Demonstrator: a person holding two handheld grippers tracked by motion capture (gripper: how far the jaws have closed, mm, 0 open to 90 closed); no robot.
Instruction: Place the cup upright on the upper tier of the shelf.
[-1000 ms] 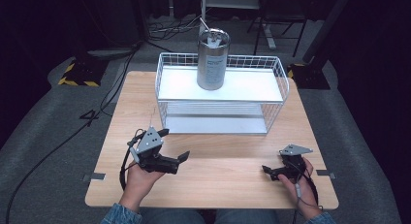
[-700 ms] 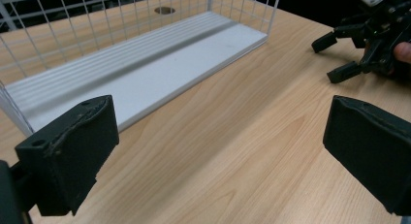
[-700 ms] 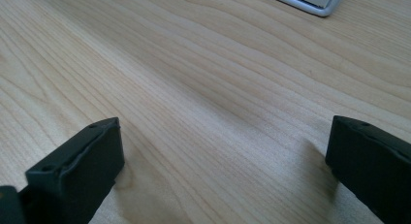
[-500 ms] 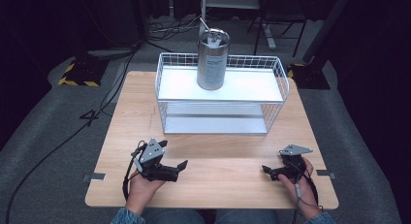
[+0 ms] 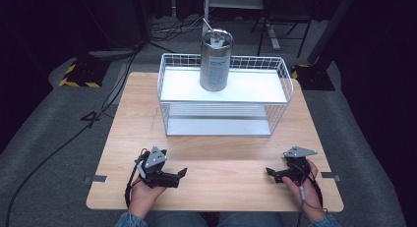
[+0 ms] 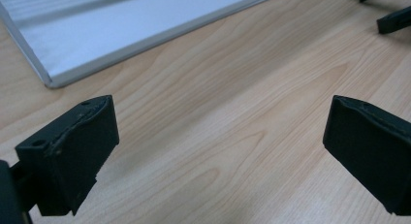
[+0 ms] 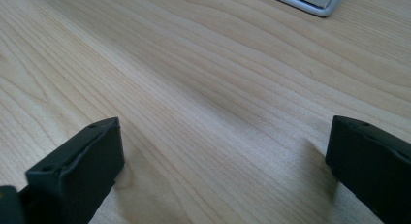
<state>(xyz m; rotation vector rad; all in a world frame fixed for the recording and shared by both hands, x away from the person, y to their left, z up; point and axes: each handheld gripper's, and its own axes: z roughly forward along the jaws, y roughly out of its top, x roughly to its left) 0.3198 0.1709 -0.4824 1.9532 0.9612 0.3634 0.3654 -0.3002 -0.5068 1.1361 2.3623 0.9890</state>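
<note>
Beyond the left claw [image 6: 220, 151], the right claw's [image 6: 387, 13] tips show.

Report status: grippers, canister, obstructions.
Left gripper and right gripper open, empty, near table edge. Metal canister upright on wire rack top shelf. Bare table between.

Dark room, grey carpet floor [image 5: 44, 138], black cables [image 5: 59, 151] trailing.

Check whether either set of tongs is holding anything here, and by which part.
Nothing is held. The left tongs and right tongs both stand open over bare table.
</note>
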